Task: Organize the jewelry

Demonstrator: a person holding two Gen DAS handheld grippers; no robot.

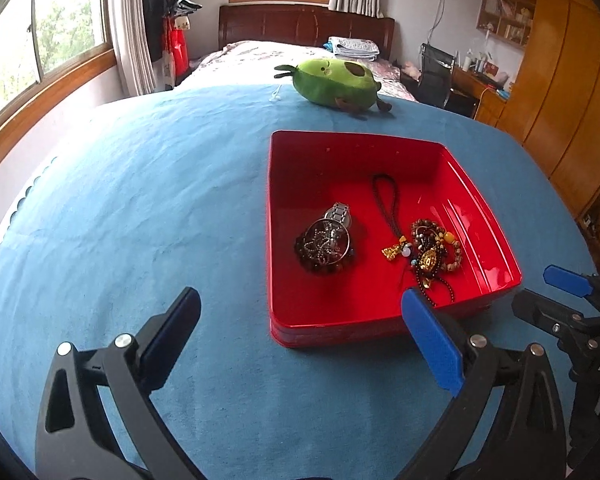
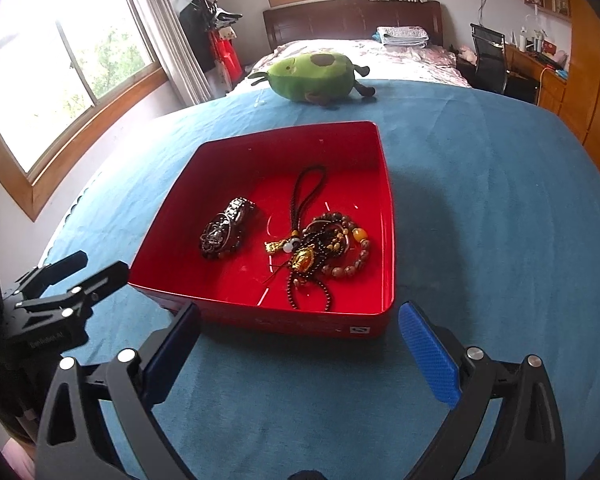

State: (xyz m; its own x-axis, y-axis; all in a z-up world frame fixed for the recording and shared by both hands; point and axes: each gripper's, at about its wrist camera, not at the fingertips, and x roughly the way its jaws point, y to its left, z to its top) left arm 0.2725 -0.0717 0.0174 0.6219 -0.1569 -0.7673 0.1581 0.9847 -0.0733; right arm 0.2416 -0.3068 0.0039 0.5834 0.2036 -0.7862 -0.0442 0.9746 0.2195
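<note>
A red tray [image 1: 480, 200] [image 2: 172, 216] lies on the blue cloth. Inside it, a metal watch with dark beads and a chain [image 1: 326, 242] [image 2: 226, 232] sits on the left. To its right lies a tangle of bead bracelets with a black cord and gold charms [image 1: 428, 250] [image 2: 324, 248]. My left gripper [image 1: 300, 320] hangs open over the cloth at the tray's near left corner, nothing between its fingers. My right gripper [image 2: 300, 324] stands open just in front of the tray's near wall, also holding nothing. Each gripper shows at the edge of the other's view.
A green avocado plush toy [image 1: 334, 82] [image 2: 314, 76] rests beyond the tray at the far edge of the cloth. A bed, a coat stand, a desk with a chair and wooden wardrobes fill the room behind. Windows line the left wall.
</note>
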